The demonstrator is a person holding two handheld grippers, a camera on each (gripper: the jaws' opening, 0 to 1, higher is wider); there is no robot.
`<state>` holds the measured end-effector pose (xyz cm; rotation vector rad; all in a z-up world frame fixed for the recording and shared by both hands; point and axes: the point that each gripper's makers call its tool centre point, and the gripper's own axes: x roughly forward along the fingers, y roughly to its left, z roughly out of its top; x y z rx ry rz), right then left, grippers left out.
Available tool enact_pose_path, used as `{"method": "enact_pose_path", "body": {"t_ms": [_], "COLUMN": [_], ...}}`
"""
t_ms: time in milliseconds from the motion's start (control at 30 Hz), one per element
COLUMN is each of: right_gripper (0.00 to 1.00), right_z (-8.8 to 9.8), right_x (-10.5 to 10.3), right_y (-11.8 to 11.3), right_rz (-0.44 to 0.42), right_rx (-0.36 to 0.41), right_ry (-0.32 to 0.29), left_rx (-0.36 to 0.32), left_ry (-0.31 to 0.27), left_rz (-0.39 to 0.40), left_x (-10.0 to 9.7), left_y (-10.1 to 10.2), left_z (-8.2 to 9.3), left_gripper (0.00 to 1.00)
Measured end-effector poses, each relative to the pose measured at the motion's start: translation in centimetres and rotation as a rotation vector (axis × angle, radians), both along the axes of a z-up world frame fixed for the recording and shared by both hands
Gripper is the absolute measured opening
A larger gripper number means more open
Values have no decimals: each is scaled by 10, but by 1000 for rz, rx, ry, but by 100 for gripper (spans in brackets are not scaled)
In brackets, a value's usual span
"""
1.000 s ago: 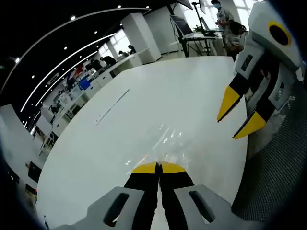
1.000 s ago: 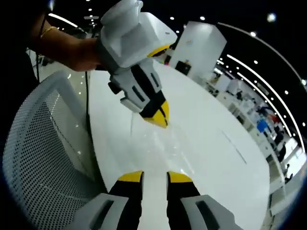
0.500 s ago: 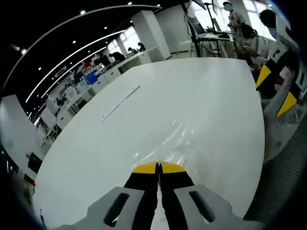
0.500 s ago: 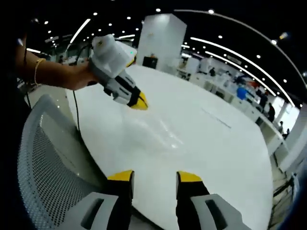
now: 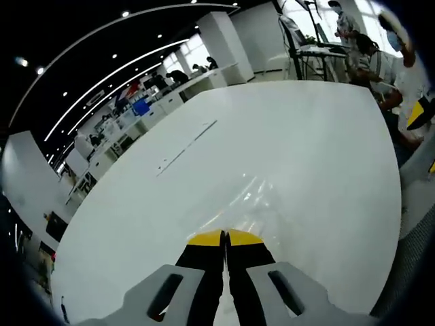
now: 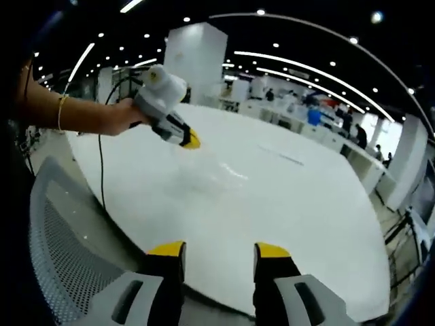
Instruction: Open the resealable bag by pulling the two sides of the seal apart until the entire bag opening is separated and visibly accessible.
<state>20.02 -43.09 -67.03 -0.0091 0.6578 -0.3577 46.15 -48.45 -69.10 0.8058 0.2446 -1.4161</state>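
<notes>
White table [image 6: 285, 204] broad; left gripper [image 6: 192, 141] pinches clear bag [image 5: 248, 204] near edge.

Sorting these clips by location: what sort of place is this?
Probably a large open-plan office or lab: a big white table, rows of desks with people behind it, and long ceiling light strips.

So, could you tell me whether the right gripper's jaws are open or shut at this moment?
Open. In its own view, the right gripper shows a wide gap between its yellow tips, with the white table visible through it.
</notes>
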Motion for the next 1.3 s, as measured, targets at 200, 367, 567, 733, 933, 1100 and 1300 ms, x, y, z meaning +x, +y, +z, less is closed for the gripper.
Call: {"method": "enact_pose_path", "body": {"t_ms": [200, 367, 567, 733, 933, 1100, 1300], "right_gripper": [44, 45, 45, 44, 45, 45, 46], "right_z": [-14, -13, -11, -12, -11, -9, -10], "right_x": [-9, -6, -5, -5, -4, -4, -3], "right_y": [3, 3, 1, 0, -2, -2, -1], "right_rz": [-73, -53, -64, -66, -70, -71, -55], "right_rx": [78, 54, 66, 71, 82, 93, 94], "right_ry": [-7, -3, -34, -38, -55, -73, -71], "left_rx": [0, -11, -16, -20, -14, 5, 23], "left_ry": [16, 42, 33, 33, 1, -9, 63], "left_rz": [20, 91, 119, 138, 164, 147, 102], "left_x": [10, 23, 33, 43, 53, 53, 38], "left_y": [-22, -39, -54, -68, -80, -88, -83], "left_z": [-2, -5, -6, -5, -4, -10, -17], "left_gripper": [0, 0, 0, 0, 0, 0, 0]}}
